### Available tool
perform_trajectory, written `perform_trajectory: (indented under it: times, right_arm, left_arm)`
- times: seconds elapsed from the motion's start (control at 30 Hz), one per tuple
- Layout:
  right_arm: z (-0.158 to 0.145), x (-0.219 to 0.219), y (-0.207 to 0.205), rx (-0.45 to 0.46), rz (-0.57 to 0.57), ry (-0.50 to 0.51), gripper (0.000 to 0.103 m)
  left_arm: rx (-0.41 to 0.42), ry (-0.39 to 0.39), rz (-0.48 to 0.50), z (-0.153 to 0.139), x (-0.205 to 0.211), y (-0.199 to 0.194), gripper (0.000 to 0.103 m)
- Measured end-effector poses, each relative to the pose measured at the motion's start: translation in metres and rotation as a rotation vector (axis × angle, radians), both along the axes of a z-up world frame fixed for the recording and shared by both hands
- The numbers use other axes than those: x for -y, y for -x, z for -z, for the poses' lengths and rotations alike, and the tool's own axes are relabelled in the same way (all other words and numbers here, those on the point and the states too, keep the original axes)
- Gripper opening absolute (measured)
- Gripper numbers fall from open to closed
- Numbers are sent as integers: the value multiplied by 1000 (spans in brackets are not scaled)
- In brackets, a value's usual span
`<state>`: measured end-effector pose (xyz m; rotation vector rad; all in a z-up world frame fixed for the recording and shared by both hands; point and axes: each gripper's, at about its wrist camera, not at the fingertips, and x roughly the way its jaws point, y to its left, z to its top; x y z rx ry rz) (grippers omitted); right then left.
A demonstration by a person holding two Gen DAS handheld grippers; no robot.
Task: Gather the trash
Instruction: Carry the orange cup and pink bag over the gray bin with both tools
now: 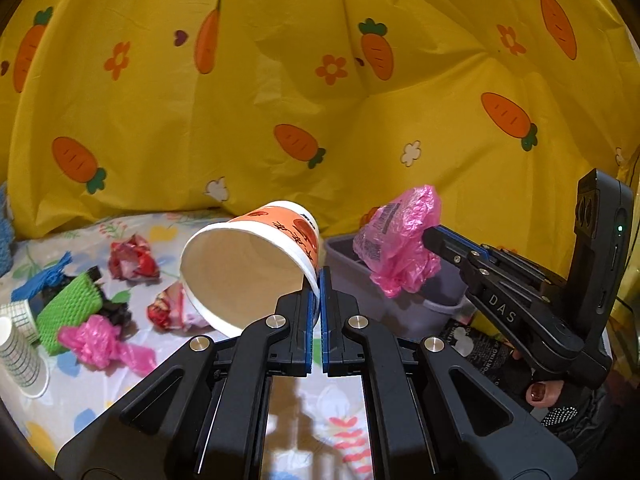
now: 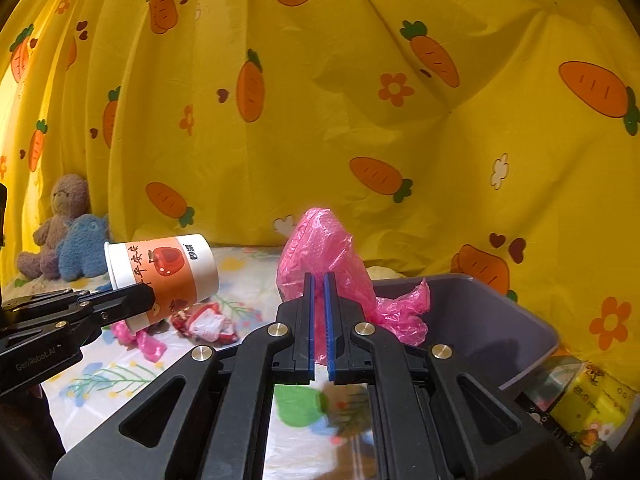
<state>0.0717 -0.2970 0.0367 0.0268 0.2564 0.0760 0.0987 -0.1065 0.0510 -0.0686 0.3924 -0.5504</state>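
My left gripper (image 1: 320,280) is shut on the rim of a white and orange paper cup (image 1: 256,264), which hangs tilted above the table with its mouth toward the camera. In the right wrist view the same cup (image 2: 168,276) shows sideways, pinched by the left gripper (image 2: 150,296). My right gripper (image 2: 319,280) is shut on a crumpled pink plastic bag (image 2: 320,248). That bag (image 1: 400,240) hangs over the near edge of a grey plastic bin (image 1: 420,304), held by the right gripper (image 1: 430,236). The bin's (image 2: 500,320) inside looks empty where it shows.
On the floral tablecloth (image 1: 80,392) lie red wrappers (image 1: 134,262), another pink bag (image 1: 96,340), green foam netting (image 1: 70,308), a blue shred (image 1: 44,276) and stacked paper cups (image 1: 20,352). Plush toys (image 2: 68,236) sit at the back left. A yellow carrot-print curtain (image 2: 360,100) closes the back.
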Motion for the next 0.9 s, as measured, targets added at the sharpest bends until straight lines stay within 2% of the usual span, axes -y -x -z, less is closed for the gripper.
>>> perform_trajectory:
  times: [0.17, 0.4, 0.67, 0.9]
  right_arm:
    - [-5, 38, -9, 22, 125, -5, 5]
    - [-2, 71, -19, 13, 213, -49, 5]
    - [6, 93, -32, -20, 263, -67, 5]
    - [13, 105, -39, -39, 283, -70, 5]
  left_arm:
    - [-5, 1, 115, -3, 46, -26, 2]
    - [-26, -17, 241, 1, 100, -57, 2]
    - [-59, -30, 313, 6, 137, -80, 2]
    - [-98, -48, 339, 20, 157, -99, 2]
